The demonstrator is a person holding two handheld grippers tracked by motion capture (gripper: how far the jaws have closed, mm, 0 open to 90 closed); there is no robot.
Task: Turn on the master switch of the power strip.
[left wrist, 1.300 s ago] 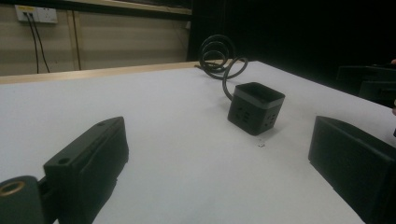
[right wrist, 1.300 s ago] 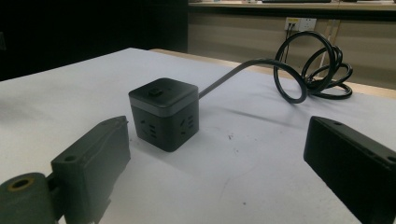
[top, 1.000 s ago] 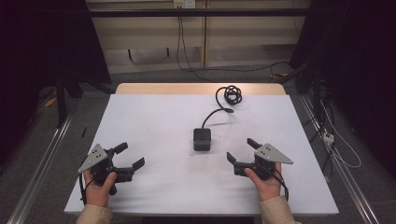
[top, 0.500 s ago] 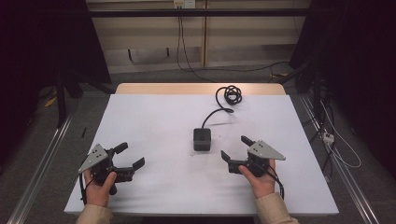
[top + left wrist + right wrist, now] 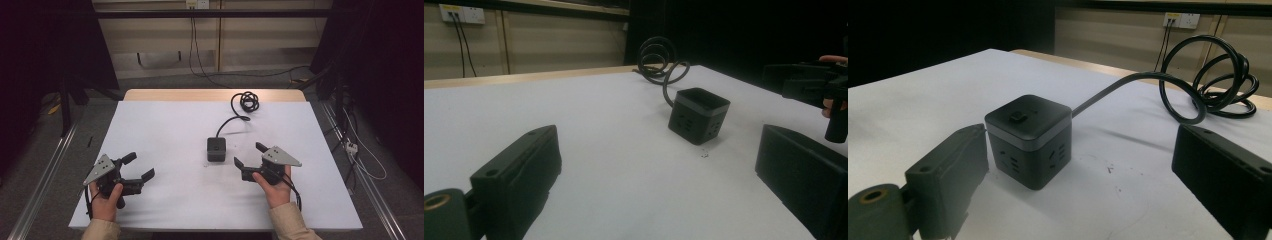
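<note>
Resting on white desk (image 5: 165, 130), high view: left tongs (image 5: 139, 167) and right tongs (image 5: 248, 154), both spread wide, holding nothing; black socket cube (image 5: 216, 149) mid-desk, just beside right tongs, untouched.
Left gripper view: cube ahead, coiled cable (image 5: 659, 62) behind.
Right gripper view: cube near left jaw, contact unclear.

The high view looks down across my table (image 5: 165, 130). My gripper views sit low, aimed toward 1 and 11 o'clock; both share the power cube (image 5: 698, 115) (image 5: 1029, 140) (image 5: 216, 149).
</note>
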